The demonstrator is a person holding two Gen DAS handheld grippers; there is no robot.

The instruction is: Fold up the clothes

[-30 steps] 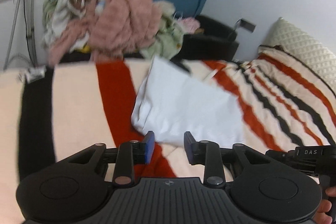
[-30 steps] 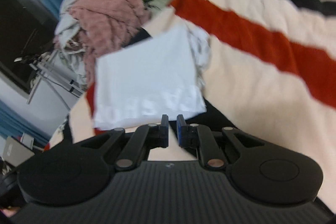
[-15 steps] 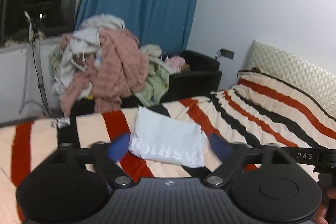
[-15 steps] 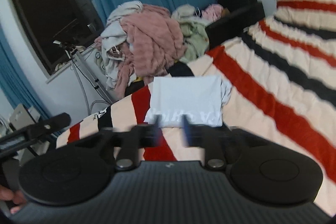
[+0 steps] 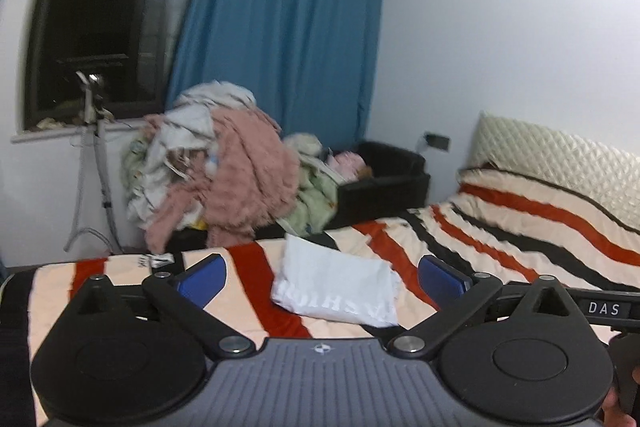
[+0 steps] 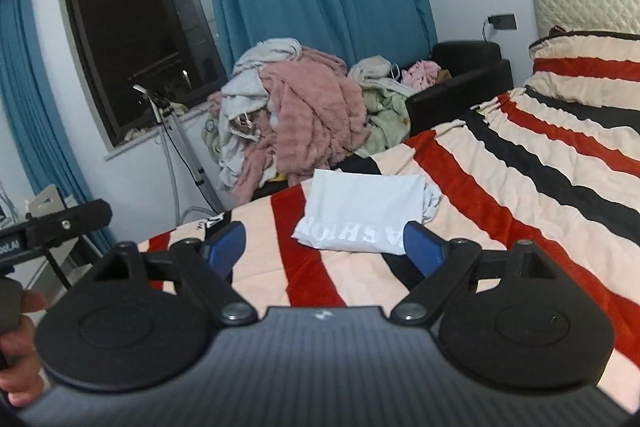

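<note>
beyond each wide-spread, empty hand-held gripper lies the folded white shirt.

Left gripper held level, blue pads spread wide with nothing between, right gripper likewise level, jaws wide apart and empty, a bare hand, probably the person's left, gripping a handle at frame edge
</note>
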